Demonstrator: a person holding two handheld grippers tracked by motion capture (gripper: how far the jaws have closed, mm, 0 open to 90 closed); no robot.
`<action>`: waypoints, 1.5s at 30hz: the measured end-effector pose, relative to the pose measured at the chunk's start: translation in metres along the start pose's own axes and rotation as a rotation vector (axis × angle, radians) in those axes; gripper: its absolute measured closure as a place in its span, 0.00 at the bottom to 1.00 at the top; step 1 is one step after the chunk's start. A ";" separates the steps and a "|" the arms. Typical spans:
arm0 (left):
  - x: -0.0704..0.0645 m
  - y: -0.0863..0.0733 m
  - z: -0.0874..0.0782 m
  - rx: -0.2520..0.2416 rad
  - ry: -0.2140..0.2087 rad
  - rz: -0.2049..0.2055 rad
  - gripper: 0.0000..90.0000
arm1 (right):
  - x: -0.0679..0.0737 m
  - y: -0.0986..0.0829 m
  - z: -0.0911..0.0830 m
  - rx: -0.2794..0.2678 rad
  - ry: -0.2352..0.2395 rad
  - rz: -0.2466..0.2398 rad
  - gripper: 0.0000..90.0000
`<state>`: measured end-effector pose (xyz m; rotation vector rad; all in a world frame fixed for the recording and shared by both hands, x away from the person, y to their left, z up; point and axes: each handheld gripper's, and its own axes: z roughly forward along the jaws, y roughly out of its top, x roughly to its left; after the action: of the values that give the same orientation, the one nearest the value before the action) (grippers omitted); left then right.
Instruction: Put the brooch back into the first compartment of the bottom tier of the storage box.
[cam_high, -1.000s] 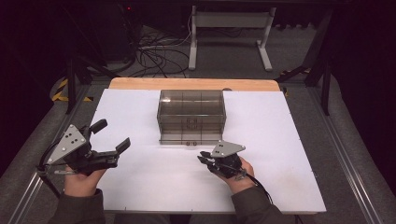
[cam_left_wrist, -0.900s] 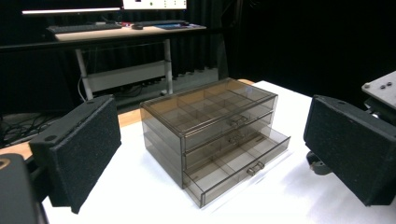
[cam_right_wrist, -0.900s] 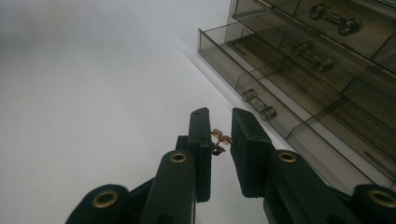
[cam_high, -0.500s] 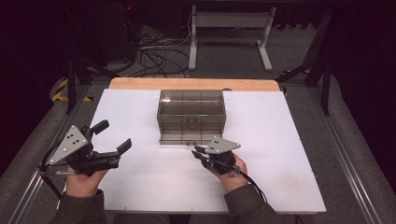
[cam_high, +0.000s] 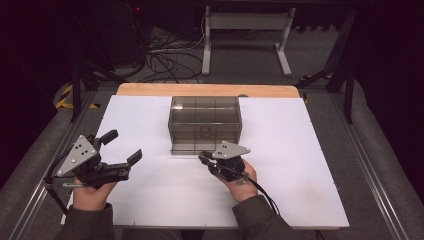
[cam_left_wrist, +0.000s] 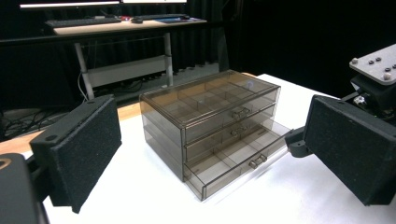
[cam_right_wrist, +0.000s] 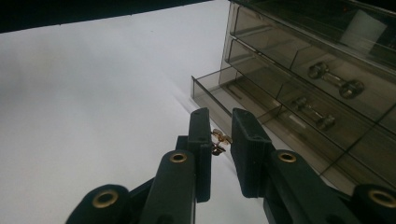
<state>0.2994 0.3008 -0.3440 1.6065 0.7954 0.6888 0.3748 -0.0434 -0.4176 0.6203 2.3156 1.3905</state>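
Observation:
A smoky see-through organiser (cam_high: 205, 120) (cam_left_wrist: 210, 112) (cam_right_wrist: 317, 60) with three drawers stands mid-table. Its bottom drawer (cam_left_wrist: 233, 163) (cam_right_wrist: 219, 88) is pulled partway out. My right gripper (cam_high: 202, 159) (cam_right_wrist: 219, 126) hovers at that drawer's front, jaws a narrow gap apart. The drawer's small gold handle (cam_right_wrist: 218, 141) shows through the gap, just beyond the tips. In the left gripper view the handle (cam_left_wrist: 254, 162) stands free, with the right gripper (cam_left_wrist: 299, 142) beside the drawer's far corner. My left gripper (cam_high: 124, 145) (cam_left_wrist: 215, 149) rests wide open at the table's left, holding nothing.
The white tabletop (cam_high: 150, 200) has a wooden strip (cam_high: 205, 90) along its far edge and metal rails (cam_high: 370, 170) at the sides. Beyond it stand a desk frame (cam_high: 245, 30) and floor cables (cam_high: 165, 55).
My right gripper has moved forward and left, up to the bottom drawer's front. The left gripper has stayed put.

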 end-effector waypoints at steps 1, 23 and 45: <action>0.000 0.000 0.000 -0.001 -0.001 0.001 0.06 | 0.000 0.001 0.001 -0.002 -0.001 -0.001 0.87; 0.003 -0.002 -0.001 -0.005 -0.002 -0.007 0.06 | -0.002 0.016 0.034 -0.024 -0.002 0.025 0.87; 0.003 -0.001 -0.002 -0.009 0.001 -0.007 0.06 | -0.010 0.014 0.060 -0.026 -0.043 0.069 0.87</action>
<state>0.2994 0.3046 -0.3450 1.5951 0.7972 0.6871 0.4171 0.0008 -0.4314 0.7212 2.2590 1.4206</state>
